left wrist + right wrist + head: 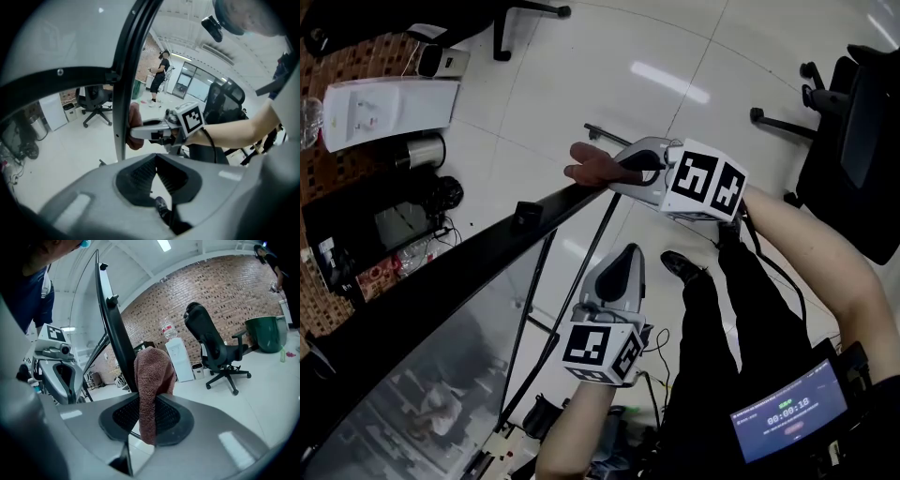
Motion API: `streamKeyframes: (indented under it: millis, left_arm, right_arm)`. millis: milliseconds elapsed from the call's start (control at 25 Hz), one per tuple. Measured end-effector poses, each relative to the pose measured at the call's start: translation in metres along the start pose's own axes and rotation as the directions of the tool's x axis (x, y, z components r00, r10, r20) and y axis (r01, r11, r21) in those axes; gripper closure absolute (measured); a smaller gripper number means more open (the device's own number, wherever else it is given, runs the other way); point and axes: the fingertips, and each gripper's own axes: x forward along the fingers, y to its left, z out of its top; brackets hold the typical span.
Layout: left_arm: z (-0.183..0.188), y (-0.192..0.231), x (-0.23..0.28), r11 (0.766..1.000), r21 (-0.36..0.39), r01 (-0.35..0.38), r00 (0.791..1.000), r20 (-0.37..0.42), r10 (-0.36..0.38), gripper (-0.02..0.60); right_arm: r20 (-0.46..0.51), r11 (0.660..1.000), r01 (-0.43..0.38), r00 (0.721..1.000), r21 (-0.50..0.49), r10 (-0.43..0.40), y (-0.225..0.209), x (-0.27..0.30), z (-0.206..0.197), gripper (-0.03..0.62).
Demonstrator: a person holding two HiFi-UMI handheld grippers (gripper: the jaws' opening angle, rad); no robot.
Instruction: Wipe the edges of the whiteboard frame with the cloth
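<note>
Right hand-held gripper (617, 170), arm (811, 246) outstretched, clamps the cloth (592, 169) at the whiteboard frame (478, 251); left hand-held gripper (622, 259) hovers closed, empty.

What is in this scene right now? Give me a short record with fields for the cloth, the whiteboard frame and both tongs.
whiteboard frame: black, running at a slant through the head view
cloth: reddish-brown, pressed against the frame's edge
right tongs: shut on the cloth, which stands up from between them
left tongs: shut, nothing between them, clear of the frame
background: office chair, brick wall
</note>
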Motion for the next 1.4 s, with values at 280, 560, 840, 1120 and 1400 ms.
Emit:
streamKeyframes:
  millis: [280, 560, 840, 1120, 1400]
  left_arm:
    - [-0.010, 0.007, 0.013, 0.999, 0.041, 0.017, 0.999, -0.034, -0.016, 0.578]
    - [-0.039, 0.006, 0.050, 0.997, 0.077, 0.030, 0.997, -0.077, -0.024, 0.578]
    - [-0.064, 0.016, 0.072, 0.996, 0.080, 0.046, 0.993, -0.110, -0.037, 0.578]
    - [-0.095, 0.028, 0.095, 0.996, 0.070, 0.059, 0.986, -0.160, -0.047, 0.578]
    - [-0.115, 0.034, 0.111, 0.997, 0.055, 0.053, 0.982, -0.184, -0.042, 0.578]
  right_arm:
    - [0.004, 0.997, -0.017, 1.000, 0.081, 0.016, -0.010, 0.003, -0.020, 0.526]
    - [0.023, 0.983, -0.017, 1.000, 0.182, 0.013, -0.031, 0.003, -0.055, 0.526]
    - [0.000, 0.965, -0.010, 1.000, 0.261, 0.011, -0.045, 0.013, -0.077, 0.526]
    - [-0.038, 0.947, 0.004, 0.999, 0.322, 0.009, -0.064, 0.030, -0.107, 0.526]
    - [-0.054, 0.915, 0.027, 0.999, 0.403, -0.006, -0.079, 0.038, -0.139, 0.526]
